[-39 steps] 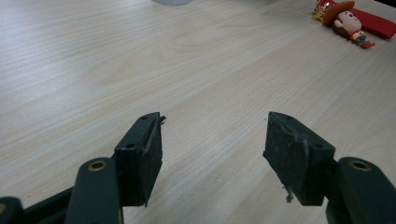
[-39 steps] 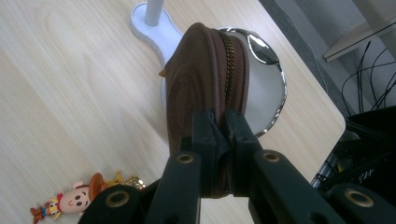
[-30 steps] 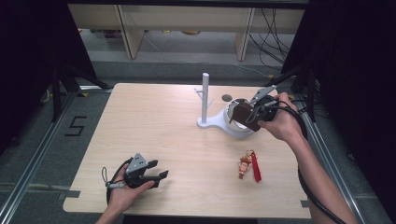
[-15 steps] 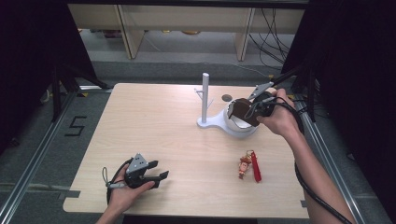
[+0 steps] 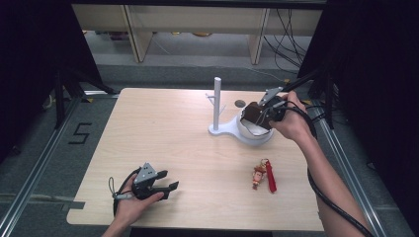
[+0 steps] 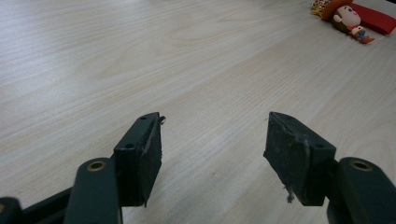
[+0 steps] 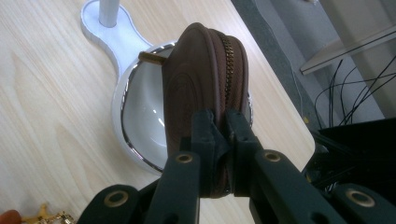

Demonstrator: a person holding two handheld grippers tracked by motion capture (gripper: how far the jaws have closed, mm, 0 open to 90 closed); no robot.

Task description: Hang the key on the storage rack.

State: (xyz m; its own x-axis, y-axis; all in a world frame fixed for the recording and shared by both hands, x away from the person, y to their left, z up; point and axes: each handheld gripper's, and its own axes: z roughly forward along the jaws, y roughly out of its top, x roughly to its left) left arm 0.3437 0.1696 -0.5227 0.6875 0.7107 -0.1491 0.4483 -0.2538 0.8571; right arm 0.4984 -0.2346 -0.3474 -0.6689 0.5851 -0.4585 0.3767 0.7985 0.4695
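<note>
- Fingers of the right gripper (image 7: 219, 126) pinch the edge of a small brown zippered leather pouch (image 7: 205, 79), held upright just above the white, chrome-rimmed dish (image 7: 140, 126) of a white stand with an upright post (image 5: 216, 101).
- Lowering it squarely over the dish's middle before letting go would probably keep it off the rim.
- Left gripper (image 5: 165, 186) idles near the table's (image 5: 163, 128) front edge, fingers spread and empty.
- Between them, a small doll keychain with a red strap (image 5: 264, 175) lies untouched.

High view: from above the near edge, facing forward and down on the whole surface (image 5: 163, 138). Left gripper view: low, close, along the wood. Right gripper view: close above the white dish (image 7: 140, 135), shared with the high view.
</note>
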